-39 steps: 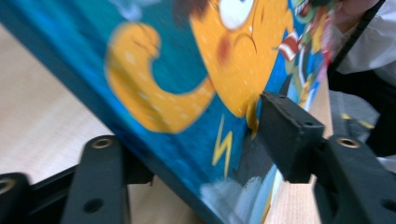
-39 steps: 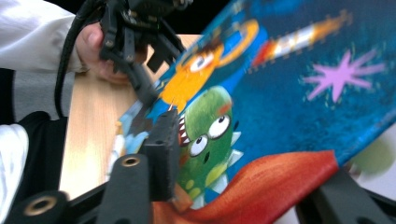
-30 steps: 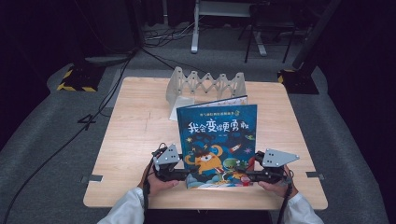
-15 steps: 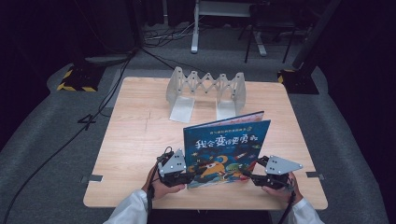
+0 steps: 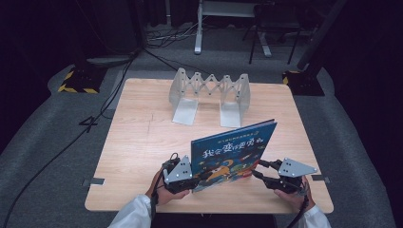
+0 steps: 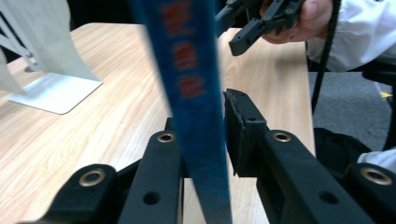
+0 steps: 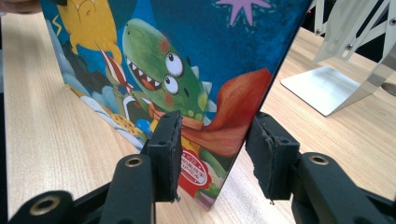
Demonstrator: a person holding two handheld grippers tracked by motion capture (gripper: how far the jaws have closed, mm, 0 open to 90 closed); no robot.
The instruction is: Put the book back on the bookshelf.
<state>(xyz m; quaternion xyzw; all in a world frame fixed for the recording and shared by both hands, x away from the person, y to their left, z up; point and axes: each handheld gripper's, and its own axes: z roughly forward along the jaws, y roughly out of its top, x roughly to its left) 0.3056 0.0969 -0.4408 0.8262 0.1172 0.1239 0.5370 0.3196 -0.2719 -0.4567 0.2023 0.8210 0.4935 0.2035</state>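
Observation:
A blue picture book (image 5: 233, 152) with a cartoon dinosaur on its cover (image 7: 187, 56) stands tilted up on its lower edge near the table's front. My left gripper (image 5: 195, 175) is shut on the book's spine edge (image 6: 196, 93); its jaws have just been closing and both pads now touch the book. My right gripper (image 5: 259, 168) is at the book's other side edge. Its jaws (image 7: 217, 140) have closed a little but stand open: one pad lies against the cover, the other is clear of the back. The left gripper view shows the right gripper (image 6: 247, 28) beyond the book.
A white expanding book rack (image 5: 209, 90) stands at the back middle of the wooden table (image 5: 138, 142), its metal feet facing me. Its foot (image 6: 46, 70) is to the left in the left gripper view and to the right (image 7: 341, 70) in the right gripper view. Cables cross the floor beyond.
The book has gone from lying nearly flat to standing steeply on its lower edge. Both hands have shifted with it, and the left gripper's jaws have closed onto the spine.

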